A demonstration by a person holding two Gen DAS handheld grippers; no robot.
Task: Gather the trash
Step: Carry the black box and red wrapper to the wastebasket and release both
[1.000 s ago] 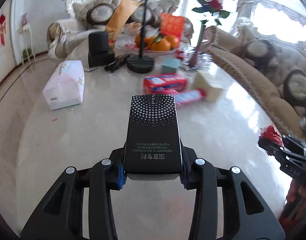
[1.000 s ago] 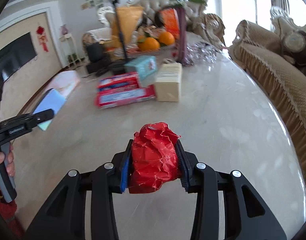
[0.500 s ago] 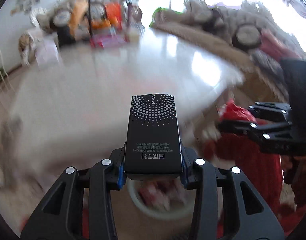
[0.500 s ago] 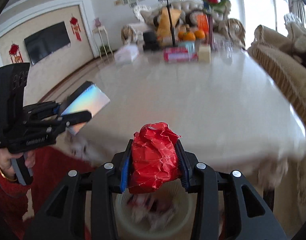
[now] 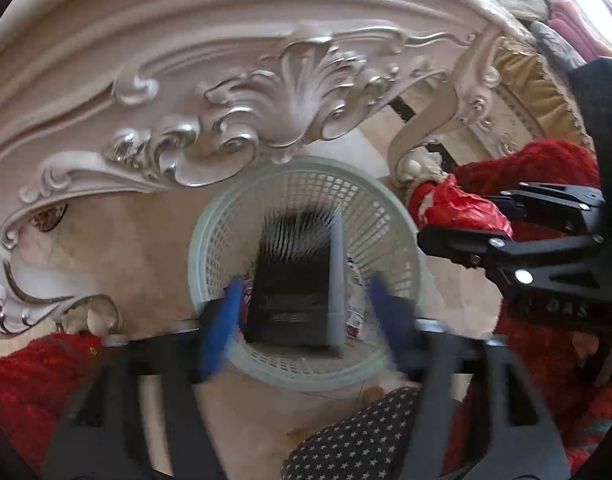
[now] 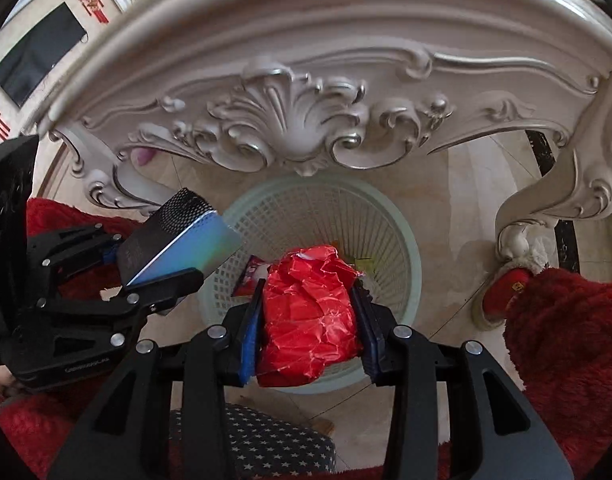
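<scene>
A pale green mesh bin [image 5: 210, 240] stands on the floor under the table's edge; it also shows in the right wrist view [image 6: 409, 256]. My left gripper [image 5: 306, 312] is above it with blurred jaws spread apart. The black box [image 5: 294, 280] sits loose between them, over the bin; in the right wrist view [image 6: 162, 240] it still lies at the left gripper [image 6: 146, 268]. My right gripper [image 6: 309, 316] is shut on a crumpled red wrapper [image 6: 309, 308] over the bin's near rim. The wrapper also shows in the left wrist view [image 5: 457, 208].
The carved white table apron [image 6: 306, 128] overhangs the bin's far side, with a table leg [image 6: 545, 208] to the right. Red fuzzy fabric [image 6: 565, 340] lies on both sides. A star-patterned dark cloth [image 6: 266, 440] is below the grippers. Some trash lies in the bin.
Both grippers have dropped from table height to just above the bin and now point down. The left jaws have spread and the black box is no longer clamped. The right still grips the wrapper.
</scene>
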